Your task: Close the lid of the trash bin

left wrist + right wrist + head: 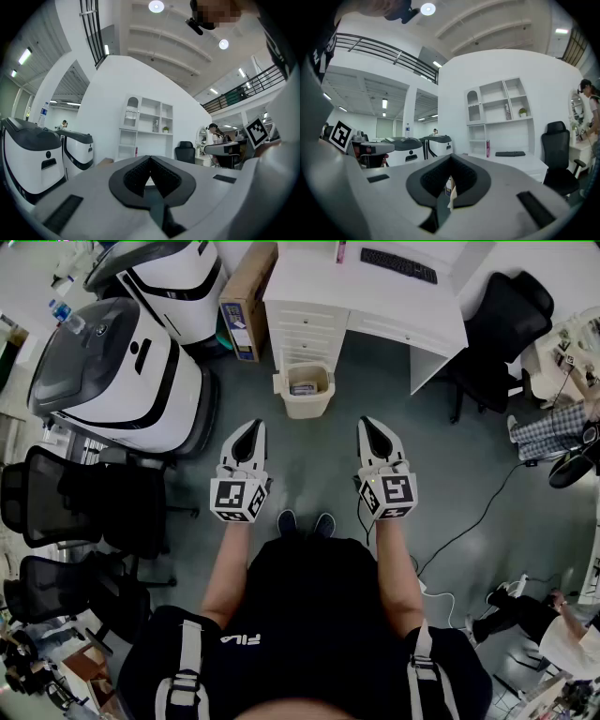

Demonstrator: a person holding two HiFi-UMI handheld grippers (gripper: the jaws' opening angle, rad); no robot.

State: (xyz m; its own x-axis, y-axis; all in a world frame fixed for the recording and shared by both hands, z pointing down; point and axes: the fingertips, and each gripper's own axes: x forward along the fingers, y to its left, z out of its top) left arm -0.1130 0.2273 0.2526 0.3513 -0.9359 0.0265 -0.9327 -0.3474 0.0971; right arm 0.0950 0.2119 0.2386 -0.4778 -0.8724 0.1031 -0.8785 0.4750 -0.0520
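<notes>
A beige trash bin (307,390) stands on the grey floor in front of the white drawer unit (307,329), its top open with some rubbish showing inside. Both grippers are held level at waist height, short of the bin and apart from it. My left gripper (251,431) is shut with nothing between its jaws, pointing toward the bin's left. My right gripper (371,427) is shut and empty too, pointing to the bin's right. In the left gripper view the gripper (150,161) has its jaws pressed together; the right gripper (451,161) likewise. The bin is hidden behind the jaws in both gripper views.
Two large white-and-black machines (112,371) stand at the left, with a cardboard box (247,298) beside them. Black office chairs (66,498) sit lower left, another chair (497,329) by the white desk (403,287). A cable (473,521) runs across the floor at right.
</notes>
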